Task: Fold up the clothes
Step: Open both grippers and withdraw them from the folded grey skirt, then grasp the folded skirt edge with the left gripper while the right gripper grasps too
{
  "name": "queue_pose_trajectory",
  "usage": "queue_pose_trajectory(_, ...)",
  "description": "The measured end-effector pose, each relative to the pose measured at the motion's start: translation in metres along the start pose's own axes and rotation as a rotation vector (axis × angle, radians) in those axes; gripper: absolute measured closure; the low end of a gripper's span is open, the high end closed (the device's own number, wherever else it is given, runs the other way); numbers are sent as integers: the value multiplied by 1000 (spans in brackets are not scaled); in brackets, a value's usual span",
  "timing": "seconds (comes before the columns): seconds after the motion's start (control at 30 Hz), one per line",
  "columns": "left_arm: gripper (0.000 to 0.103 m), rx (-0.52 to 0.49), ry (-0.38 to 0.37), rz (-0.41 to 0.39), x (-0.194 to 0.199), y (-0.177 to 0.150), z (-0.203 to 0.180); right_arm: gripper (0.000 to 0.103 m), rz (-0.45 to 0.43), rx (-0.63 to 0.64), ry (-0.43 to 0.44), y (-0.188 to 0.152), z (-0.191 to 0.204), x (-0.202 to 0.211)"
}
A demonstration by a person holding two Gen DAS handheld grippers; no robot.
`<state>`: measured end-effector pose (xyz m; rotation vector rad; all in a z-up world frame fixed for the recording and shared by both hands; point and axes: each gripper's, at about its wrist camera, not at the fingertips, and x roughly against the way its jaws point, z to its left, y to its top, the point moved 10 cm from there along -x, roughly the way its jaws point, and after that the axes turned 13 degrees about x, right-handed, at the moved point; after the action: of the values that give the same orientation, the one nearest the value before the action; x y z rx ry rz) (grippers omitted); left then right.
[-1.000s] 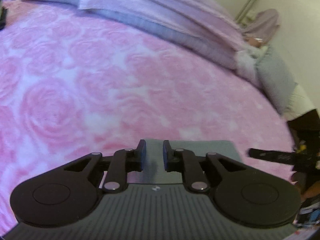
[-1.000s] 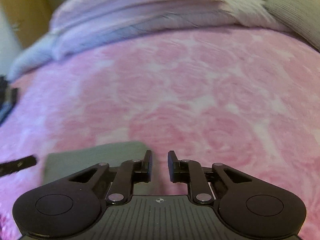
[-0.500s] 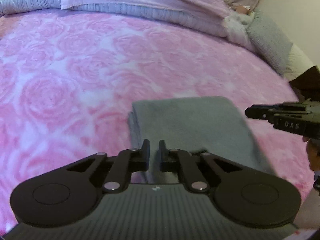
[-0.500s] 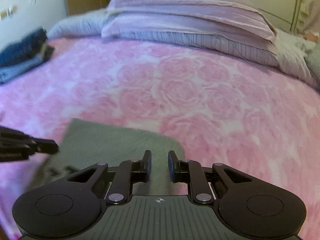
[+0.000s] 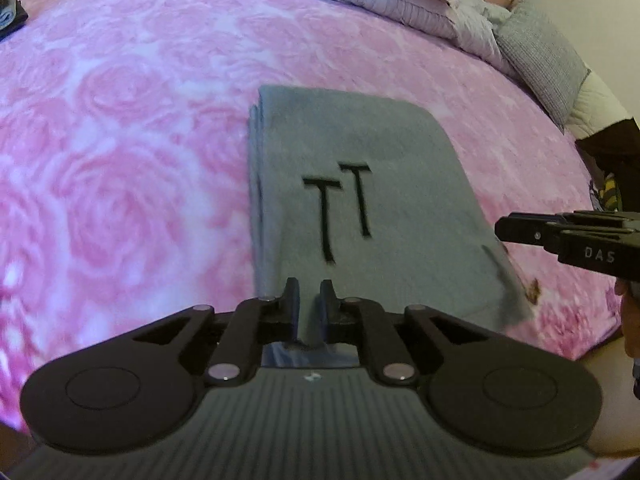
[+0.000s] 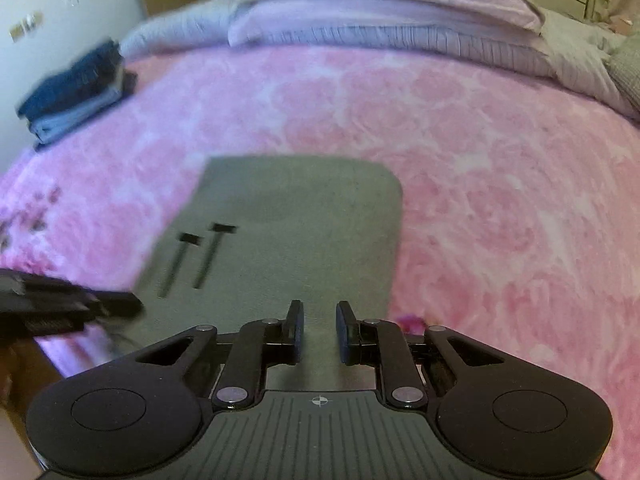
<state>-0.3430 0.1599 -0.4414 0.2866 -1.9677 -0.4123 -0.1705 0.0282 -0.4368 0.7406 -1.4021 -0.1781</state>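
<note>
Your left gripper (image 5: 309, 294) and right gripper (image 6: 319, 326), nearly closed, each pinch the near hem of the soft, floppy grey garment (image 5: 360, 200) at six o'clock on the bed (image 5: 120, 120), so grip corners.

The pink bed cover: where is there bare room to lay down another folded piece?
Widest free patch: the pink cover between the grey folded garment and the pillows at the head. Also bare to the garment's left, up to the dark folded pile, and to its right, toward the grey cushion. Crowded: the near edge, where the garment lies.
</note>
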Motion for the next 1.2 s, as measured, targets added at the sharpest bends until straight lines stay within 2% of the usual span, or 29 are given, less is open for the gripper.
queue_pose_trajectory(0.07, 96, -1, 24, 10, 1, -12, -1, 89, 86, 11, -17, -19, 5, -10)
queue_pose_trajectory(0.17, 96, 58, 59, 11, 4, -16, 0, 86, 104, 23, -29, -20, 8, -12)
queue_pose_trajectory(0.2, 96, 81, 69, 20, 5, -15, 0, 82, 126, 16, -26, -18, 9, -12)
queue_pose_trajectory(0.27, 94, 103, 90, 41, 6, -13, -2, 72, 172, -1, -42, -17, 7, -10)
queue_pose_trajectory(0.33, 88, 106, 112, 68, 8, -11, -5, 48, 205, -35, -40, -17, 4, -5)
queue_pose_trajectory(0.4, 75, 124, 128, 90, 13, -11, -9, 42, 231, -73, -20, -19, 3, -2)
queue_pose_trajectory(0.6, 65, 153, 150, 128, 21, -17, -18, 40, 274, -87, 10, -29, 9, 5)
queue_pose_trajectory(0.9, 63, 163, 149, 140, 23, -19, -17, 40, 269, -78, 8, -26, 7, 7)
queue_pose_trajectory(1.03, 61, 161, 131, 116, 27, -6, -15, 40, 223, -106, 14, -21, -7, 13)
queue_pose_trajectory(1.2, 56, 198, 77, 74, 19, 23, 2, 40, 113, -276, 58, -10, -45, 7)
